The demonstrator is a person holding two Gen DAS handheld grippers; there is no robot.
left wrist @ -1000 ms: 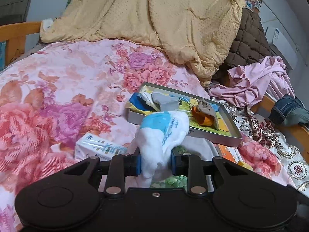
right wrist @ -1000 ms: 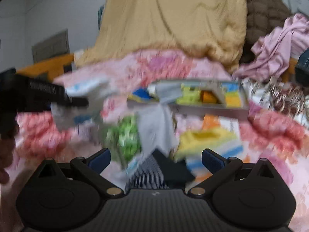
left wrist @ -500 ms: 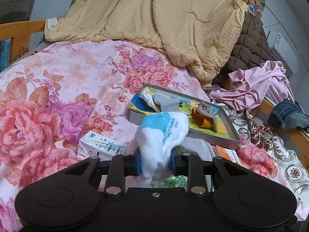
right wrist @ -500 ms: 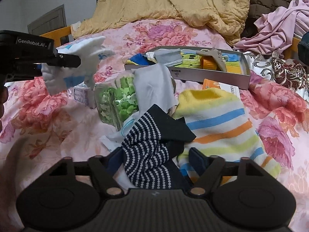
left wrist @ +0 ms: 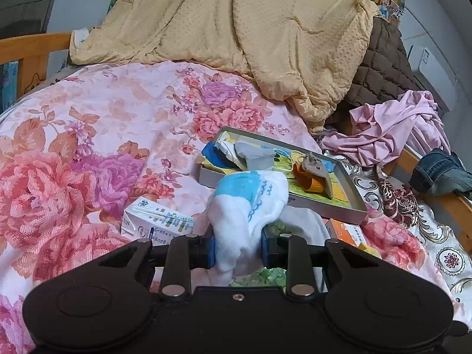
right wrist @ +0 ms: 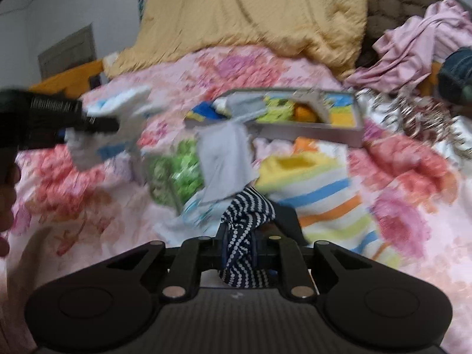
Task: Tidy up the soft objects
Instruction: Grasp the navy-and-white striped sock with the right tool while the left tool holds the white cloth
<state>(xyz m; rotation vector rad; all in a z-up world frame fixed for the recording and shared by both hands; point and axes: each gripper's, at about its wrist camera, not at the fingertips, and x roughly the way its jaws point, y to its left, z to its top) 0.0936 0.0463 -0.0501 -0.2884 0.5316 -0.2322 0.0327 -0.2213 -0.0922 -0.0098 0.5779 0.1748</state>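
Left-wrist view: the left gripper (left wrist: 237,250) is clamped on a white sock with a light-blue toe and wavy blue trim (left wrist: 247,203). Its blue pads press the sock's middle from both sides; the blue toe rises above and ahead of the fingers, and the cuff hangs below them. Directly ahead of this gripper, on the pink floral bedspread (left wrist: 88,147), lies a shallow grey rectangular box with a yellow and blue printed floor (left wrist: 349,188). Inside it are a grey sock (left wrist: 253,155), a blue item and an orange item. To the left of the fingers lies a small white carton with blue print (left wrist: 156,224). Beyond the box, a crumpled tan quilt (left wrist: 236,29) is piled up.

Right-wrist view (blurred by motion): the right gripper (right wrist: 239,249) has its jaws drawn together on a navy sock with white dotted stripes (right wrist: 244,221), bunched between the pads. Ahead and to the right of the fingers lies a sock striped yellow, blue, orange and green (right wrist: 324,194), flat on the bedspread. Ahead and slightly left stands a clear packet of green pieces (right wrist: 180,171), with a pale grey cloth (right wrist: 224,159) draped against it. The grey box is further ahead. Far left, the left gripper appears side-on, carrying the white sock.
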